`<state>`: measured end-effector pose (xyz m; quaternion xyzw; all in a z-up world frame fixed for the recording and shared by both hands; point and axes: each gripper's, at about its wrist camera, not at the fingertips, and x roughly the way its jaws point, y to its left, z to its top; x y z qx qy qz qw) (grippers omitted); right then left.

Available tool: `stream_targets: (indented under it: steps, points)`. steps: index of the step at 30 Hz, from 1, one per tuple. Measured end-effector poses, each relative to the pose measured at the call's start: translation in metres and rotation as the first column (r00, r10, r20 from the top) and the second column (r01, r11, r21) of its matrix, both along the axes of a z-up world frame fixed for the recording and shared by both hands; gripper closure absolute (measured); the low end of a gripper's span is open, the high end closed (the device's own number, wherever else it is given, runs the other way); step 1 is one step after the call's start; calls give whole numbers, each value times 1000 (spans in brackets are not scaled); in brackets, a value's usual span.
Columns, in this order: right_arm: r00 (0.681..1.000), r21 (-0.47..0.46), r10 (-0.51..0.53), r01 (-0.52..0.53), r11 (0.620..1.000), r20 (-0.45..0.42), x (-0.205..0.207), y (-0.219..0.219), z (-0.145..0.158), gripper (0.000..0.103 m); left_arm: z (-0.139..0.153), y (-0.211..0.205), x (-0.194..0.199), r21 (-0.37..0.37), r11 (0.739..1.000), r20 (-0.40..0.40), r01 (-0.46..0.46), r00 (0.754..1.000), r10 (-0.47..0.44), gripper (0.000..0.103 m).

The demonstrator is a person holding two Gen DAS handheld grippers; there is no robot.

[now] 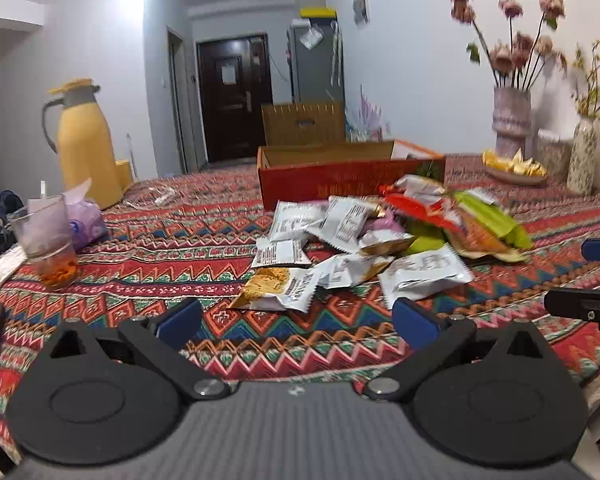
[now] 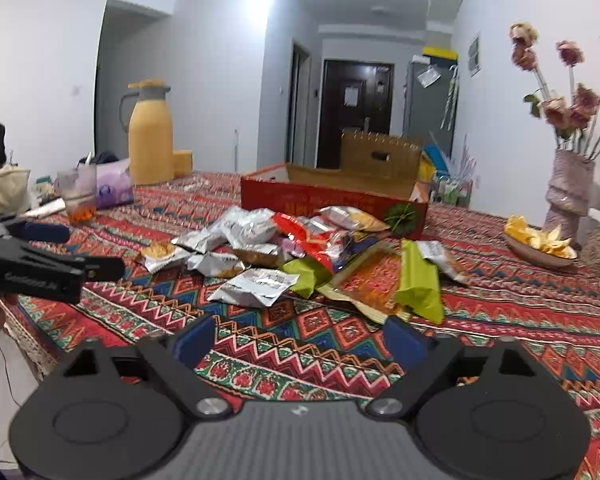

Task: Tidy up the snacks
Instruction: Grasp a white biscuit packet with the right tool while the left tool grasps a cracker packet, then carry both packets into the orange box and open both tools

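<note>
Nearest to us, above the patterned tablecloth, our left gripper hangs with its blue pads spread wide and nothing between them. Our right gripper sits the same way, jaws apart and empty, just short of the pile. Beyond the fingertips lies the heap of snack packets, loose and overlapping: silver foil sachets with printed labels nearest, a gold-and-white packet towards the left gripper, then a flat orange pack with lime-green ends close to the right one, and a red wrapper on top. Behind the heap stands an open red cardboard box, its near wall almost touching the furthest packets. Further back we see a yellow thermos jug and a vase of pink flowers.
</note>
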<state>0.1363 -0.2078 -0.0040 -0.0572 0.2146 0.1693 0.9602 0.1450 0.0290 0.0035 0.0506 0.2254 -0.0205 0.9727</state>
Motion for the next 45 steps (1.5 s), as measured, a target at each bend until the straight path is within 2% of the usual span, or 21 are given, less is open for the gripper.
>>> stream_targets:
  steps: [4, 6, 9, 13, 17, 19, 21, 24, 25, 27, 28, 29, 32, 36, 39, 40, 41, 42, 44, 45]
  points:
    - [998, -22, 48, -49, 999, -41, 24, 13, -5, 21, -1, 13, 35, 9, 1000, -27, 13, 1000, -13, 0]
    - [995, -55, 76, -79, 995, -61, 38, 23, -6, 27, -3, 19, 53, 18, 999, -31, 42, 999, -42, 0]
    - [989, -115, 130, -138, 984, -76, 59, 38, -6, 32, -11, 25, 77, 20, 996, -66, 89, 994, -87, 9]
    - [971, -234, 216, -234, 944, -100, 88, 64, -6, 32, -24, 33, 105, -34, 990, -145, 137, 979, -141, 21]
    - [957, -324, 263, -288, 901, -121, 113, 87, -11, 32, -30, 43, 121, -87, 984, -210, 153, 963, -169, 21]
    - [946, -338, 289, -322, 884, -145, 123, 94, -16, 32, -33, 47, 124, -113, 980, -219, 164, 958, -186, 21]
    - [938, -306, 306, -343, 888, -165, 133, 97, -17, 33, -34, 51, 124, -129, 978, -210, 165, 959, -189, 25]
    - [927, -202, 308, -350, 915, -214, 143, 88, -18, 39, -33, 53, 116, -151, 968, -178, 200, 958, -226, 43]
    - [924, -159, 307, -346, 925, -229, 145, 83, -20, 41, -32, 52, 112, -154, 963, -164, 219, 956, -244, 46]
    - [916, -51, 300, -324, 945, -266, 145, 69, -23, 52, -31, 50, 103, -154, 959, -167, 238, 950, -263, 47]
    - [915, -5, 296, -309, 951, -274, 144, 63, -23, 54, -31, 48, 96, -150, 959, -168, 238, 950, -262, 48]
    - [920, 4, 282, -292, 956, -272, 139, 58, -24, 57, -29, 45, 89, -151, 959, -170, 242, 949, -266, 49]
    - [941, -2, 209, -217, 976, -266, 120, 47, -24, 59, -26, 35, 65, -157, 956, -189, 247, 943, -275, 48]
    - [969, -41, 54, -66, 997, -239, 92, 31, -21, 59, -27, 10, 40, -125, 967, -189, 222, 952, -243, 44]
    - [976, -19, 9, -14, 1000, -219, 75, 15, -18, 59, -28, -9, 29, -134, 963, -192, 235, 947, -258, 41]
    - [978, -19, 3, -7, 1000, -210, 71, 13, -18, 59, -28, -15, 26, -135, 962, -195, 235, 946, -259, 36]
    - [979, -27, -4, -2, 1000, -204, 66, 9, -18, 59, -27, -20, 24, -137, 963, -201, 234, 945, -258, 19]
    - [980, -36, -14, 7, 999, -197, 62, 4, -19, 59, -26, -24, 22, -135, 964, -204, 229, 946, -253, 12]
    - [980, -34, -26, 20, 999, -197, 57, -3, -21, 59, -21, -30, 15, -123, 960, -190, 252, 943, -272, 11]
    - [980, -25, -23, 19, 1000, -196, 54, -7, -22, 58, -18, -30, 13, -124, 958, -178, 259, 944, -278, 6]
